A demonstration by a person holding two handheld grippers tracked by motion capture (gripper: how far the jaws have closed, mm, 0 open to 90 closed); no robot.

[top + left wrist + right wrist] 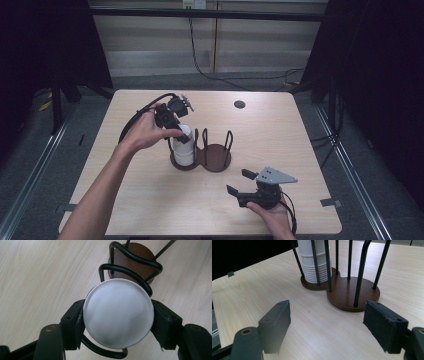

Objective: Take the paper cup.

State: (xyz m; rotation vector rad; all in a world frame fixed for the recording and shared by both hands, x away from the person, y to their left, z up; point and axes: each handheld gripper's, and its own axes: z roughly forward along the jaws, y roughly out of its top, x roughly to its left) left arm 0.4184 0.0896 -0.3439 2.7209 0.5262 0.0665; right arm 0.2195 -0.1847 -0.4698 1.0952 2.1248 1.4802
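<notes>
A stack of white paper cups (184, 146), turned bottom up, stands in the left ring of a brown two-ring holder (216, 159) with black wire uprights. My left gripper (175, 127) comes down on the stack from the left. In the left gripper view my left gripper (118, 315) has both pads pressed against the sides of the top cup (117, 322). My right gripper (239, 182) rests low near the front right of the table, open, with nothing between its jaws. In the right gripper view my right gripper (327, 322) faces the holder (352, 293) and the cups (314, 265).
The holder's right ring (218, 152) holds no cups. A small black round insert (239, 104) sits near the back edge of the wooden table (300, 150). Cables run across the floor behind the table.
</notes>
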